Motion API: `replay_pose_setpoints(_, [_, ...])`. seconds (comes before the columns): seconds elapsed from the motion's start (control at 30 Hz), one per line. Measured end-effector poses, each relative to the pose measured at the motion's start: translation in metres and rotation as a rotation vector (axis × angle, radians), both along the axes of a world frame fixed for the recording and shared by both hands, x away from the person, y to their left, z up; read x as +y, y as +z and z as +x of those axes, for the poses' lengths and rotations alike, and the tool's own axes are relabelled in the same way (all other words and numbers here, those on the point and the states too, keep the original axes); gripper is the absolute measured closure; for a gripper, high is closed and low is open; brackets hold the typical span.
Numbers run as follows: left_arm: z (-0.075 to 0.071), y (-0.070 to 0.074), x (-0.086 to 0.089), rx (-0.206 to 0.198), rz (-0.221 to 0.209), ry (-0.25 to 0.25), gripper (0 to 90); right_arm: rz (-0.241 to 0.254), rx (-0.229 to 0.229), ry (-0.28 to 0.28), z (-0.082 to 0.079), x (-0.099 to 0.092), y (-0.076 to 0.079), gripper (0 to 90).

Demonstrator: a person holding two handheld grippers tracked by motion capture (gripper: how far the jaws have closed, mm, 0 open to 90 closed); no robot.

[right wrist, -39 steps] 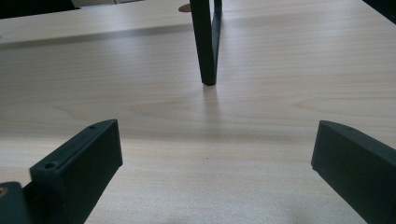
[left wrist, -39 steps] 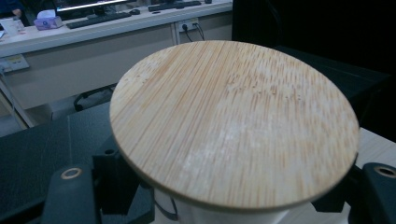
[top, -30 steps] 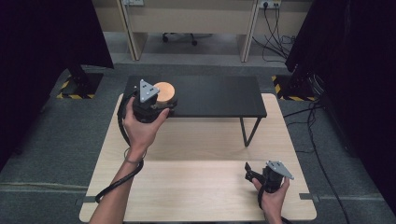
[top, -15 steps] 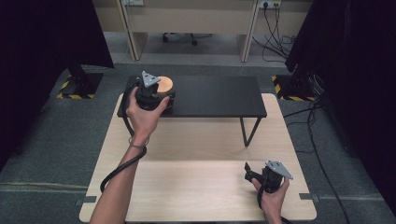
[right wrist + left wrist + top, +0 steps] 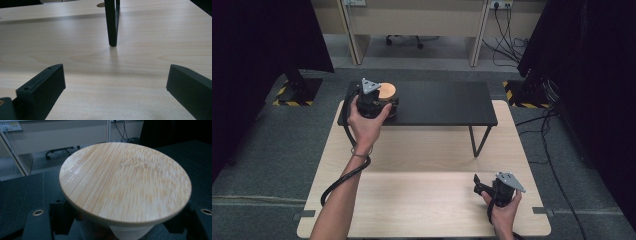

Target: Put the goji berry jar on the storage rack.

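Jar (image 5: 127, 233): stiff, likely light, bamboo lid (image 5: 125, 180) maybe loose; hold the body below it.
Left claw (image 5: 379, 106): clamped on the jar.
Right claw (image 5: 112, 92): jaws apart, nothing held.

High overhead view, two tongs close-ups

Grey carpet floor (image 5: 272, 150) surrounds the light wood table (image 5: 422, 200). Beige desks (image 5: 412, 20) stand at 12 o'clock, a chair base (image 5: 404, 40) beneath. Black curtains (image 5: 257, 40) hang at 9 and 3 o'clock. Cables (image 5: 507, 30) lie at 1 o'clock.
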State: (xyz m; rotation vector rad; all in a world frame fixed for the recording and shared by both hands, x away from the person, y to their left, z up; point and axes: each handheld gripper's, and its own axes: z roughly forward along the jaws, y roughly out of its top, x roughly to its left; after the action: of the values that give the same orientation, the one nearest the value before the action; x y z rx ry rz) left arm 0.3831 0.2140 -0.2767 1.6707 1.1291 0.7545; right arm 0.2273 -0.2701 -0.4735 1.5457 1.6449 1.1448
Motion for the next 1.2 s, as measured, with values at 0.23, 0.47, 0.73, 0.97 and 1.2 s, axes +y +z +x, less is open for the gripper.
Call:
replay_pose_setpoints(0.23, [-0.011,-0.025,-0.002,-0.092,-0.044,0.025,25.6,-0.003,0.001,0.003,0.0,0.0,0.0,2.0])
replay_pose_setpoints(0.47, [-0.011,-0.024,-0.003,-0.089,-0.041,0.027,25.6,-0.008,0.0,0.004,0.0,0.001,0.0,2.0])
replay_pose_setpoints(0.73, [-0.01,-0.024,-0.001,-0.087,-0.041,0.021,25.6,-0.008,0.001,0.005,0.0,0.001,0.0,2.0])
replay_pose_setpoints(0.97, [-0.01,-0.023,0.0,-0.084,-0.04,0.016,25.6,-0.007,0.0,0.004,0.0,0.001,0.0,2.1])
replay_pose_setpoints(1.2, [-0.01,-0.022,0.0,-0.081,-0.037,0.015,25.6,-0.005,0.0,0.005,0.0,0.0,0.0,2.1])
